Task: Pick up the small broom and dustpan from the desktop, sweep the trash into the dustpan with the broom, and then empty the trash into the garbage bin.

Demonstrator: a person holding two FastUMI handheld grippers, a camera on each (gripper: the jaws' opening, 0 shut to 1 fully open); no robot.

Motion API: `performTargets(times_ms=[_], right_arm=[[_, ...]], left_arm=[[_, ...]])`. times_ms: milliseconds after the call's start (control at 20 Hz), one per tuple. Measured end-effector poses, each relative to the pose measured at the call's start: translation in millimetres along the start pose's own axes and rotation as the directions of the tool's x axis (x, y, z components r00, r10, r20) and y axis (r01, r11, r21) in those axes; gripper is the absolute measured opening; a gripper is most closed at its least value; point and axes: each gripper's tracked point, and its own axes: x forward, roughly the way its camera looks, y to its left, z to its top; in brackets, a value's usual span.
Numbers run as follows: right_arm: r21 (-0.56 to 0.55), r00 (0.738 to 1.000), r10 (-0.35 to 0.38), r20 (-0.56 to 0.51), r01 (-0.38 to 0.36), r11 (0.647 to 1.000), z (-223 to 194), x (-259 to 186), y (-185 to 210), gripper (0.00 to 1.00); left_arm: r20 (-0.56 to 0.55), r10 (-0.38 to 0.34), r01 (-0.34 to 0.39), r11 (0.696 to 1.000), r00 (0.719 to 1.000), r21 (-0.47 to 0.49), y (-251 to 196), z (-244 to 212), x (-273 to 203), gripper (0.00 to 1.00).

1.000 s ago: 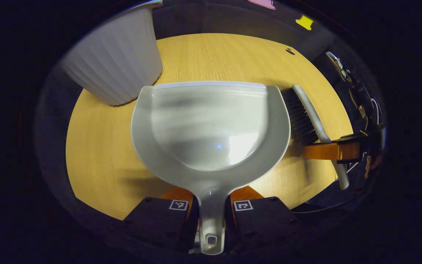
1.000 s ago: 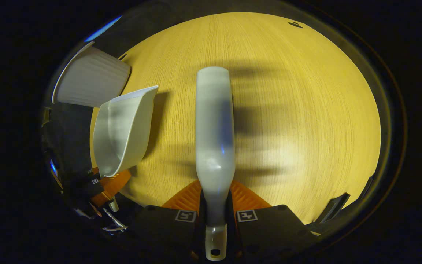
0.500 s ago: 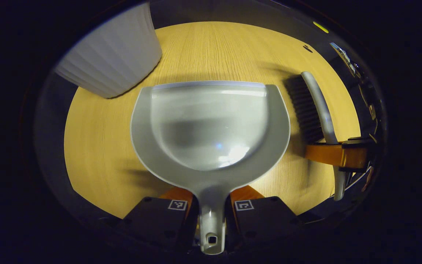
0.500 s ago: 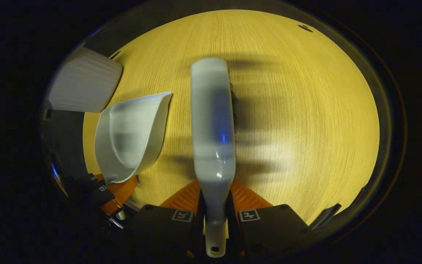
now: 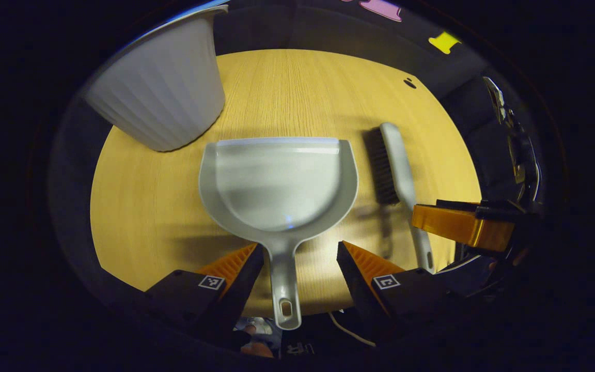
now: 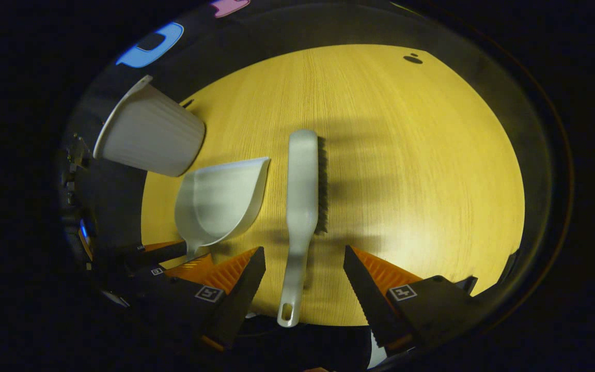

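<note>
Desktop (image 6: 421,170) right of broom (image 6: 301,206) lies open; bin (image 6: 147,137) blocks far-left.

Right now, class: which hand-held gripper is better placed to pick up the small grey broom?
Right hand-held gripper: it is open with the small grey broom's handle lying between its fingers. The left hand-held gripper straddles the grey plastic dustpan's handle.

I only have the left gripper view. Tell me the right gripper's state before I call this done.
Observer: The right gripper is open, its jaws spread wide.
Operator: Report where the broom handle sits.
Observer: The broom lies on the table, its handle running between the fingers and touching neither.
</note>
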Motion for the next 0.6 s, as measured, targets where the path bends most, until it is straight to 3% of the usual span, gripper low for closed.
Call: performTargets(times_ms=[150, 200, 250, 300, 400, 500, 600], right_arm=[[-0.006, 0.981, 0.015, 0.196, -0.014, 1.000, 29, -54, 12, 0.99], [-0.035, 0.953, -0.019, 0.302, 0.031, 0.999, 44, -74, 10, 0.99], [-0.064, 0.906, -0.071, 0.418, 0.108, 0.992, 61, -95, 5, 0.99], [-0.084, 0.851, -0.094, 0.517, 0.160, 0.984, 77, -117, 3, 0.99], [-0.101, 0.738, -0.053, 0.673, 0.163, 0.982, 103, -155, 28, 0.99], [-0.124, 0.595, 0.020, 0.803, 0.135, 0.983, 127, -198, 59, 0.98], [-0.144, 0.475, 0.048, 0.879, 0.168, 0.975, 136, -236, 76, 0.98]], left_arm=[[0.135, -0.044, 0.046, 0.999, 0.990, -0.016, -8, 17, -53, 0.86], [0.218, -0.045, 0.050, 0.999, 0.975, -0.021, -10, 29, -73, 0.86], [0.314, -0.034, 0.044, 0.999, 0.949, -0.023, -9, 44, -93, 0.86], [0.430, -0.005, 0.018, 1.000, 0.903, -0.026, -3, 61, -118, 0.86], [0.611, 0.052, -0.029, 0.998, 0.790, -0.047, 5, 87, -172, 0.86], [0.743, 0.081, -0.059, 0.997, 0.664, -0.056, 12, 90, -212, 0.86], [0.836, 0.085, -0.073, 0.996, 0.542, -0.054, 17, 84, -239, 0.86]])
